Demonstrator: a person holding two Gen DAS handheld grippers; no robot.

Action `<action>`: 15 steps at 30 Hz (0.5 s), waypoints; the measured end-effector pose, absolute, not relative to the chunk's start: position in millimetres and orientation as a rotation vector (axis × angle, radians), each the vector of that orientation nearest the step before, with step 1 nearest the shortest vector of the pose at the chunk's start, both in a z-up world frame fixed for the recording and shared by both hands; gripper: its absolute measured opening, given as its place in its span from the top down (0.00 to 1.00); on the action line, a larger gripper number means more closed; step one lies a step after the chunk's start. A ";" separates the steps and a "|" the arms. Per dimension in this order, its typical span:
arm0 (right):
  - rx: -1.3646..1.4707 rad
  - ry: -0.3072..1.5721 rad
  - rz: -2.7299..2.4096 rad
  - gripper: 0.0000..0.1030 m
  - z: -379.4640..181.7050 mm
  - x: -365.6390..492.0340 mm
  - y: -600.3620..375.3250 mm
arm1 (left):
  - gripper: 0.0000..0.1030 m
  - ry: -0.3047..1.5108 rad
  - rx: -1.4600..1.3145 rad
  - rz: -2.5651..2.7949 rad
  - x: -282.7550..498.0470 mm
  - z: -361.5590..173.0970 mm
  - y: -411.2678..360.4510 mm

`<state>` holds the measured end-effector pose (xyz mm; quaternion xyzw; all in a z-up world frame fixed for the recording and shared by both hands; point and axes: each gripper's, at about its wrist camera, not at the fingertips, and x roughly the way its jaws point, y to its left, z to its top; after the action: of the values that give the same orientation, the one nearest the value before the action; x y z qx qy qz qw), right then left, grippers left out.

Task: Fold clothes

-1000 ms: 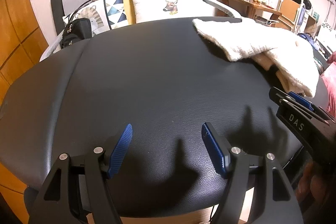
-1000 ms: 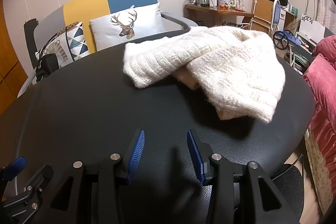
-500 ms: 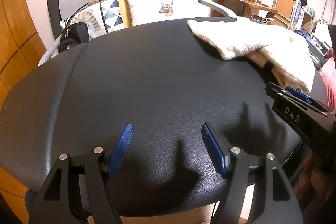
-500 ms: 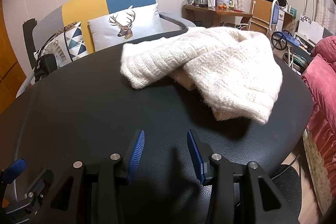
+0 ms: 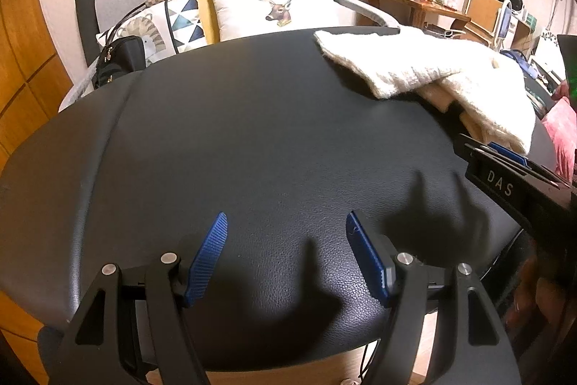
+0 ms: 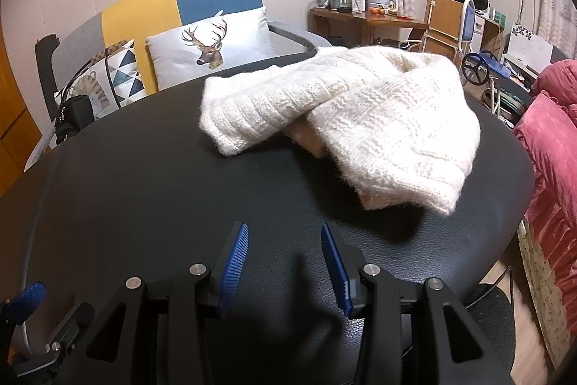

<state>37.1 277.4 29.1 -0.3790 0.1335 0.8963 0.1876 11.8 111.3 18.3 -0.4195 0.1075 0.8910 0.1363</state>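
A cream knitted sweater (image 6: 346, 110) lies folded in a bundle on the far right part of the black leather table (image 6: 151, 190); a sleeve crosses over its body. In the left wrist view the sweater (image 5: 425, 71) lies far off at the upper right. My left gripper (image 5: 285, 222) hovers open over bare table (image 5: 252, 132) near the front edge, nothing between its blue pads. My right gripper (image 6: 285, 233) is open too, a short way in front of the sweater's near hem, holding nothing. The right gripper's body (image 5: 512, 183) shows at the right edge of the left view.
Behind the table stands a sofa with a deer pillow (image 6: 212, 42) and a patterned pillow (image 6: 108, 78); a black bag (image 5: 119, 60) sits at its left. A pink quilt (image 6: 551, 139) lies to the right. A wooden desk (image 6: 364, 20) with small items stands at the back.
The left wrist view has shifted a little, so the sweater sits slightly lower and further left in it. Both grippers stay open and in place.
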 end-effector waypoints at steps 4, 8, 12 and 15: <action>-1.070 0.386 2.515 0.58 27.6 37.2 279.3 | 0.30 0.320 -1.222 2.573 11.4 17.2 113.2; -1.069 0.387 2.513 0.58 28.1 37.4 279.9 | 0.30 0.321 -1.224 2.574 9.2 17.4 114.3; -1.059 0.382 2.516 0.58 29.8 37.5 279.5 | 0.30 0.322 -1.221 2.590 3.8 18.3 115.4; -1.057 0.379 2.516 0.58 30.3 37.1 279.3 | 0.30 0.311 -1.223 2.602 -1.8 20.1 115.6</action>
<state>37.1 279.3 30.3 -0.3765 0.1349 0.8962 0.1921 -1.8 115.6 20.1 -0.4197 0.1067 0.8928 0.1244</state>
